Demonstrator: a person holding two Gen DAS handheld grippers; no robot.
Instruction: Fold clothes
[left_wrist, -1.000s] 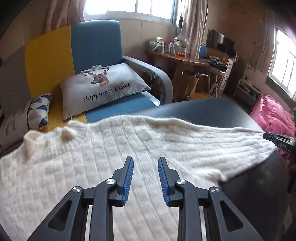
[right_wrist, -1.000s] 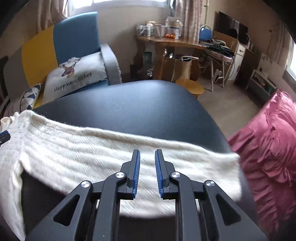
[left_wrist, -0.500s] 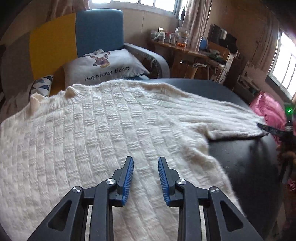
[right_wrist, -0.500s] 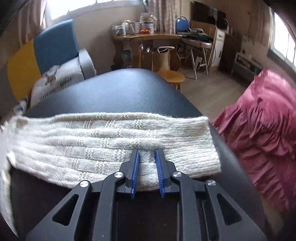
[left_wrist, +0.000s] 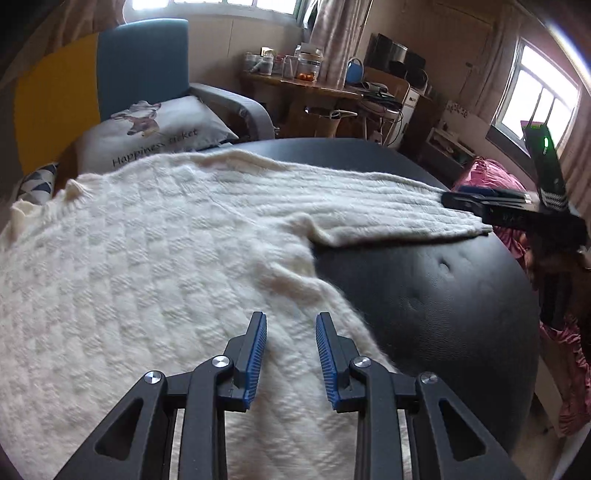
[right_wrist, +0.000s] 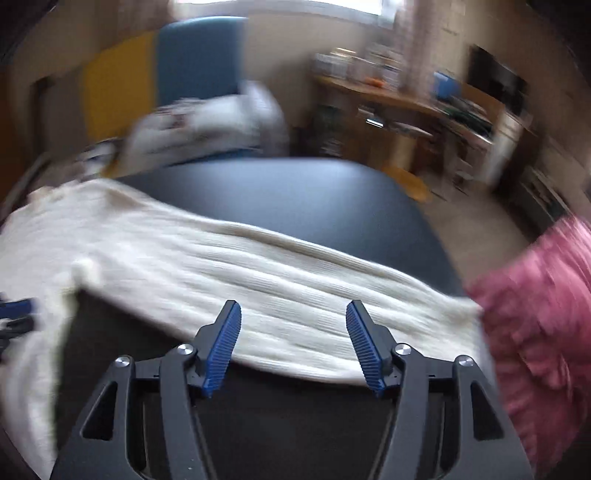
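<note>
A cream knitted sweater (left_wrist: 147, 258) lies spread flat on a black padded surface (left_wrist: 443, 295), one sleeve (left_wrist: 388, 206) stretched out to the right. My left gripper (left_wrist: 290, 321) is open and empty just above the sweater's body, near its right side edge. My right gripper (right_wrist: 293, 310) is wide open and empty over the sleeve (right_wrist: 277, 288), near its cuff end. In the left wrist view the right gripper (left_wrist: 487, 201) shows at the sleeve's cuff. The right wrist view is blurred.
A blue and yellow sofa (left_wrist: 140, 70) with a grey printed cushion (left_wrist: 155, 136) stands behind the surface. A cluttered wooden desk (left_wrist: 314, 85) is at the back. Pink fabric (right_wrist: 535, 314) lies to the right of the surface.
My right gripper has opened wide and is moving over the sleeve. My left gripper has shifted toward the sweater's right side edge, its jaws at the same gap.
</note>
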